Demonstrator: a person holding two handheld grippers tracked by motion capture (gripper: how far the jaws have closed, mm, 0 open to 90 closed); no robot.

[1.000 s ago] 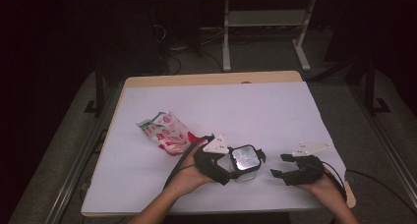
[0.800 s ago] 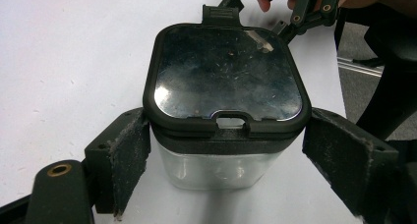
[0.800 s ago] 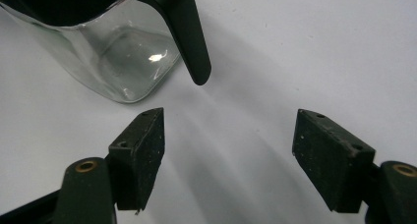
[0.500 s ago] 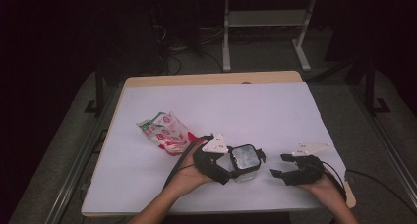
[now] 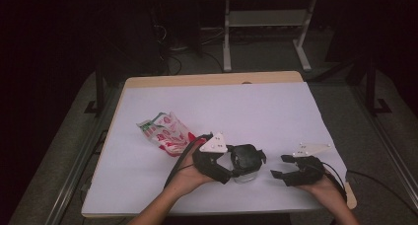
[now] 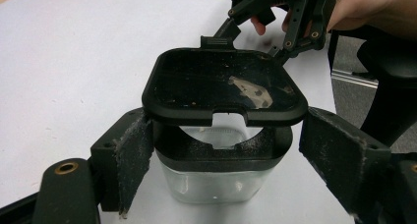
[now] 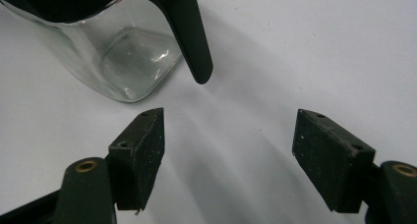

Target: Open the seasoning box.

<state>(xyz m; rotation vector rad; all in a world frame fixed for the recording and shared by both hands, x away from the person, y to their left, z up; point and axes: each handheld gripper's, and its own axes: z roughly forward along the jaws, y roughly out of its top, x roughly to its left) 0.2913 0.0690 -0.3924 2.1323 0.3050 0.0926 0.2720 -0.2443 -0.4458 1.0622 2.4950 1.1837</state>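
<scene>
A clear square jar (image 6: 211,182) with a black collar and a hinged black lid (image 6: 221,84) standing up stands at the table's front middle. My left gripper (image 6: 221,160) is open around it; the left pad (image 6: 133,160) is at the collar and the right pad (image 6: 339,155) stands clear of it. In the high view the jar (image 5: 245,177) sits between the left gripper's (image 5: 244,168) jaws. My right gripper (image 5: 278,167) is open just right of the jar, with nothing between its fingers. In the right gripper view the jar (image 7: 118,57) is upper left of that gripper (image 7: 228,150).
A red, white and green snack bag (image 5: 165,133) lies left of the jar. The white-covered table (image 5: 236,106) has a wooden far edge. A metal stand (image 5: 266,22) and cables are on the floor behind.
The jar's bright top seen earlier from above now looks dark under the lid. Both hands stay about where they were.
</scene>
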